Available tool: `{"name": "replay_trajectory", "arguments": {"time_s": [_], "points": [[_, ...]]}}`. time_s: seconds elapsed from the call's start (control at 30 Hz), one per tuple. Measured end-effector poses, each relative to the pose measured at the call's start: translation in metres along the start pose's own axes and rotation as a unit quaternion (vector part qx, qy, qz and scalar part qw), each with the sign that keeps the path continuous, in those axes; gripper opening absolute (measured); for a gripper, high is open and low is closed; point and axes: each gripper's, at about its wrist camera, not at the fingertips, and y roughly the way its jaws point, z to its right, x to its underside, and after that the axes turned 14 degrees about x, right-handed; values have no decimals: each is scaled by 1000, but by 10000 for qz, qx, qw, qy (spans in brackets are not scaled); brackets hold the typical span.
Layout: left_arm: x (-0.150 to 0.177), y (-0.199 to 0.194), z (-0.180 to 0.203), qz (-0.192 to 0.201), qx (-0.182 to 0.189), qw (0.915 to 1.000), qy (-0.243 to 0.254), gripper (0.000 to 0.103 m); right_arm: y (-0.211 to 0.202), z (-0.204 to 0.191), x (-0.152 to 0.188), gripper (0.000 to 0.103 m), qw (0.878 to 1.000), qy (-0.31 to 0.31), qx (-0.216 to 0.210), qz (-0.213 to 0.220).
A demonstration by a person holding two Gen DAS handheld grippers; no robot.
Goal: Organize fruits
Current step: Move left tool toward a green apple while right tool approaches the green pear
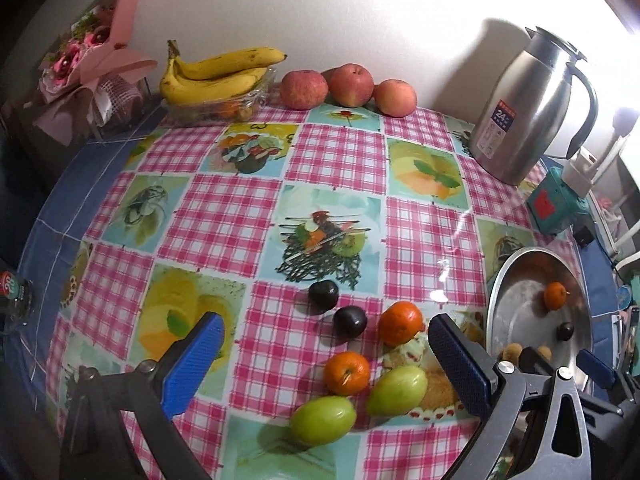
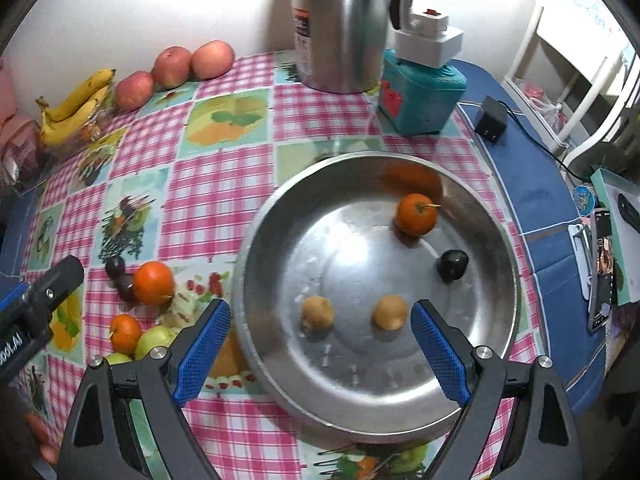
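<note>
A steel bowl (image 2: 280, 216) holds a tangerine (image 2: 415, 214), a dark plum (image 2: 452, 264) and two brown fruits (image 2: 317, 312). On the checked tablecloth to its left lie two dark plums (image 1: 323, 295), two tangerines (image 1: 346, 373) and two green fruits (image 1: 322, 419). My left gripper (image 1: 326, 354) is open and empty, hovering over these loose fruits. My right gripper (image 2: 320, 332) is open and empty over the bowl's near side, with the brown fruits between its fingers. The bowl also shows in the left wrist view (image 1: 516, 304).
Three apples (image 1: 351, 85) and a glass dish of bananas (image 1: 212, 76) stand at the back by the wall. A steel thermos jug (image 1: 524, 108), a teal box (image 2: 420, 92) and a black adapter (image 2: 490, 118) stand behind the bowl. A bouquet (image 1: 92, 68) sits far left.
</note>
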Motion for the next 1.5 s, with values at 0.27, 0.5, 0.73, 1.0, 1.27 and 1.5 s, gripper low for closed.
{"name": "replay_trajectory", "arguments": {"time_s": [0.27, 0.5, 0.73, 1.0, 1.27, 1.5], "points": [[9, -14, -17, 16, 70, 10000, -25, 103, -12, -7, 12, 92, 9998, 136, -124, 32], [19, -25, -32, 38, 88, 9999, -133, 103, -25, -29, 25, 92, 9995, -27, -317, 72], [23, -34, -45, 120, 47, 9996, -236, 103, -40, -44, 34, 92, 9986, -177, -450, 218], [27, -27, -55, -49, 155, 9987, -487, 103, -40, -60, 39, 92, 9976, -361, -546, 213], [34, 4, -65, -569, 331, 9939, -880, 103, -9, -78, 41, 92, 9962, -502, -687, -181], [38, 21, -77, -822, 256, 9891, -1194, 103, 0, -98, 44, 92, 9935, -819, -770, -176]]}}
